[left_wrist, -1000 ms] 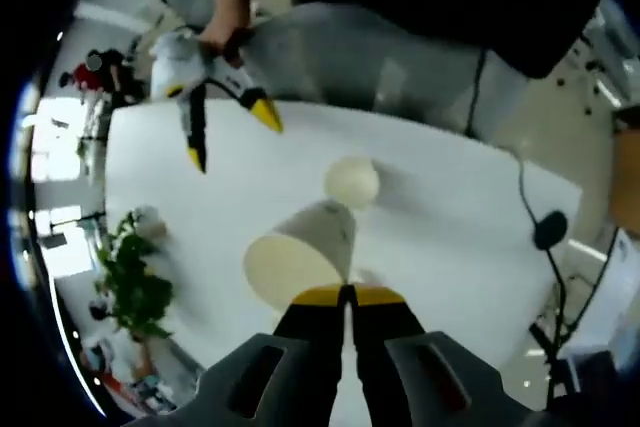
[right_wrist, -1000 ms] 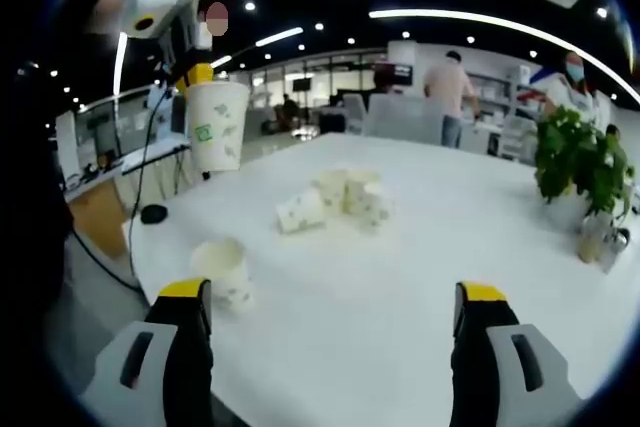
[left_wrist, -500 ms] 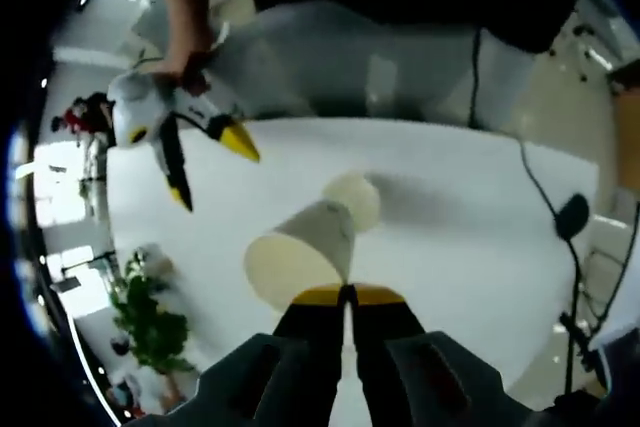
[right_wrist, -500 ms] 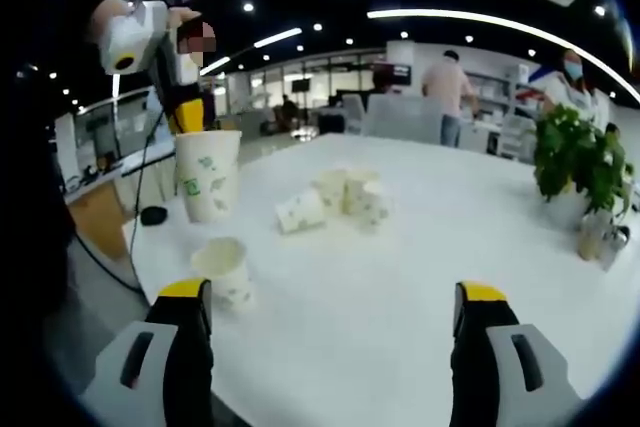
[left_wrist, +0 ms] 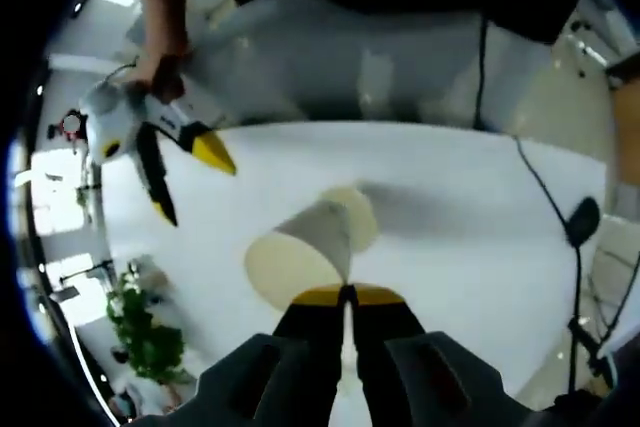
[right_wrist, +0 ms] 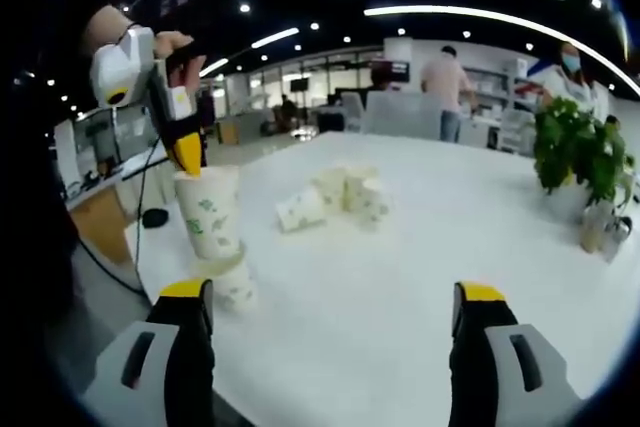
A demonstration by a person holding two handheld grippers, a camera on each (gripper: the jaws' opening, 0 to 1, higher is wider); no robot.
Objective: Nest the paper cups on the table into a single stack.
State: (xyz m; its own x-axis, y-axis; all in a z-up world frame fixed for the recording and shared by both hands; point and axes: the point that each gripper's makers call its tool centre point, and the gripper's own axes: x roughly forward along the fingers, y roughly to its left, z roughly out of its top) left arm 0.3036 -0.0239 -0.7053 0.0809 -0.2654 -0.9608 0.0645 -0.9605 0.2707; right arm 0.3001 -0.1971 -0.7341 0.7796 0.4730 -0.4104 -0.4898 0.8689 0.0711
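Right gripper view: the left gripper (right_wrist: 187, 159) pinches the rim of a paper cup (right_wrist: 210, 214), whose bottom sits just inside a second cup (right_wrist: 232, 287) standing on the white table (right_wrist: 420, 247). Three more cups (right_wrist: 335, 199) sit together farther back, one lying down. A green plant (right_wrist: 580, 162) stands at the table's far side. The right gripper (right_wrist: 330, 307) has its jaws spread wide, holding nothing.

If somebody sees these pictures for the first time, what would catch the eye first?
Probably the left gripper, shut on the rim of a patterned paper cup that hangs just over a second cup near the white table's edge. Behind it, several more cups sit clustered mid-table, and the right gripper stands open in front.
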